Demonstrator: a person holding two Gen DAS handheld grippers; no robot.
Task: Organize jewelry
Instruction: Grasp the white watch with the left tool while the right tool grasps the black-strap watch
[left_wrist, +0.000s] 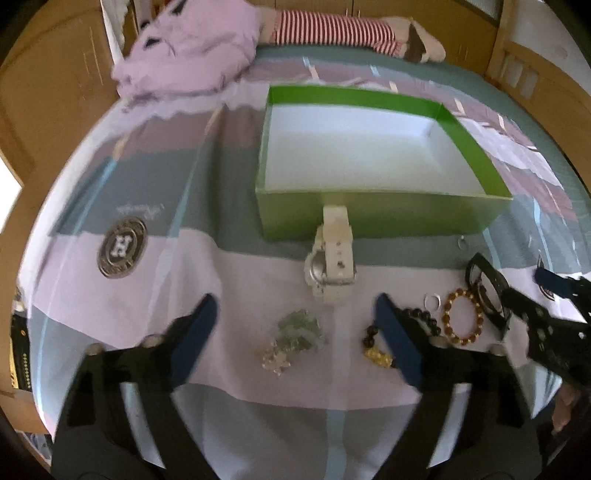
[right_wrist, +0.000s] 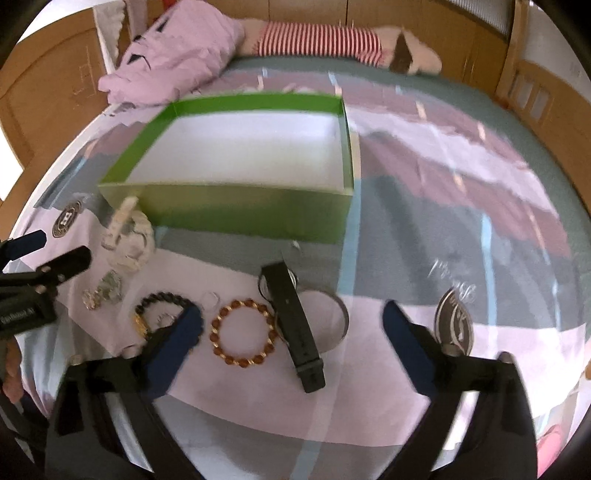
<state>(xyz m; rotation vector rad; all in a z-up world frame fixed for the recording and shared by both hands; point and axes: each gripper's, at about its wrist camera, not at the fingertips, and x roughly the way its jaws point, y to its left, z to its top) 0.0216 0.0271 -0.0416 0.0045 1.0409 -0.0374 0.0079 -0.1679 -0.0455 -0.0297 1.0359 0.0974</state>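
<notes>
Both pairs of tongs hang spread and empty over a bed, with the jewelry strewn along the lower half of each frame and the open green box (left_wrist: 369, 218) behind it, upper centre, its white floor bare. The left tongs (left_wrist: 295, 332) point straight at the white watch (left_wrist: 332, 262), which lies just above the gap between the fingers in the left wrist view; its long axis runs up the frame, away from the tongs, with the far strap end at the box's front wall. Between the left fingers lies a small silvery-green tangle (left_wrist: 295, 336), too blurred to name. The right tongs (right_wrist: 291, 332) straddle the amber bead bracelet (right_wrist: 243, 332) and the black watch (right_wrist: 291, 325), whose strap runs from mid-frame down toward the lower centre, slightly slanted. A dark bead bracelet (right_wrist: 162, 302) sits at the right tongs' left finger. In my judgement each hand is nearest its own watch, and the box lies straight ahead of both. The surface is a soft patchwork bedcover (left_wrist: 258, 384) in pink, grey and lilac; wooden wardrobes (left_wrist: 44, 110) ring the room, and a lilac garment (left_wrist: 192, 48) lies at upper left.
</notes>
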